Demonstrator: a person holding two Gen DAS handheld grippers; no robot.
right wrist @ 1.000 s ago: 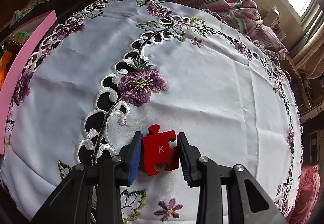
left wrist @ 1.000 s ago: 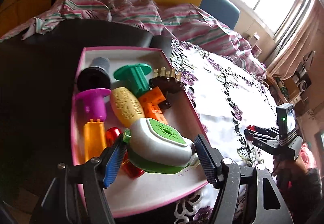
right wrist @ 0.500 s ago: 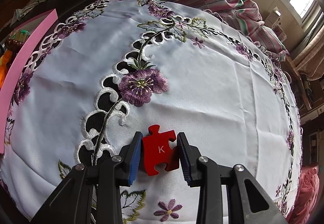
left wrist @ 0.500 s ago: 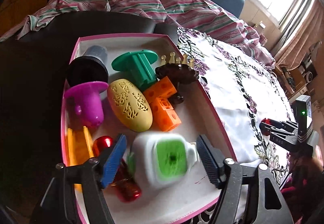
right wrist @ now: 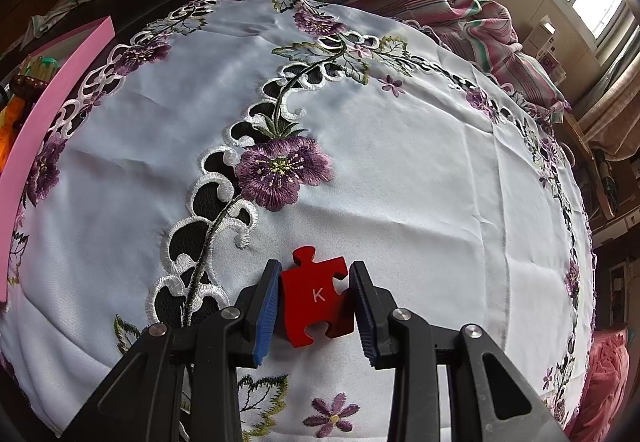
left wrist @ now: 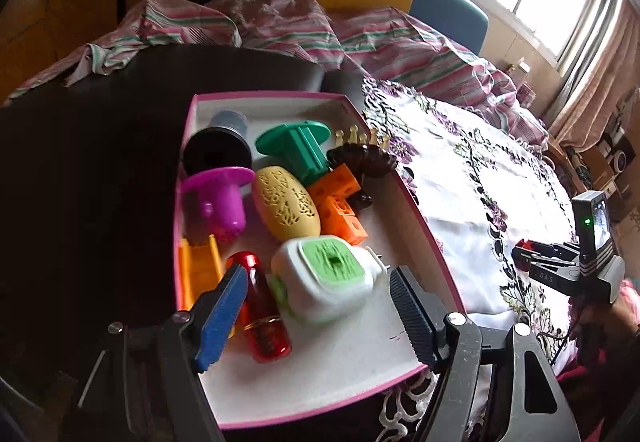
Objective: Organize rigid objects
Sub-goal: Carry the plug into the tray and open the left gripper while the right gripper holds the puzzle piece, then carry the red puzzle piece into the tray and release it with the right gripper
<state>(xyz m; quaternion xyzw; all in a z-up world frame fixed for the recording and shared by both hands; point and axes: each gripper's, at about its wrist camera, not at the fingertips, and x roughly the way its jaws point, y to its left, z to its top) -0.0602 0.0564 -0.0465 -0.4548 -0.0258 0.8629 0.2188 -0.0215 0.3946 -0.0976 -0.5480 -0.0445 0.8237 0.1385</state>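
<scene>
A: Left wrist view first. What's there?

B: The left gripper (left wrist: 316, 300) hangs over the near end of the pink-rimmed box (left wrist: 430, 232), jaws spread wide with nothing pressed between them. The white and green plug-in device (left wrist: 326, 280) lies on the box floor just beyond the pads, touching neither.

A: And around it?

B: A red translucent bottle (left wrist: 262, 308) sits beside it, an orange piece (left wrist: 198, 268) further left, then a yellow patterned oval (left wrist: 286, 206), orange cubes (left wrist: 340, 204), a magenta flanged piece (left wrist: 218, 198), a green flanged piece (left wrist: 300, 146) and a black cup (left wrist: 216, 156) (the brown item at the far wall is too unclear to name). The right gripper (left wrist: 524, 260) shows at the right, over the embroidered tablecloth (left wrist: 460, 170).

A: Right wrist view?

B: The right gripper (right wrist: 314, 302) is nearly closed, its 2 pads pinching the red puzzle piece (right wrist: 316, 296) marked K, low against the tablecloth (right wrist: 400, 162). The box's pink wall (right wrist: 48, 114) lies well apart, at the left edge.
</scene>
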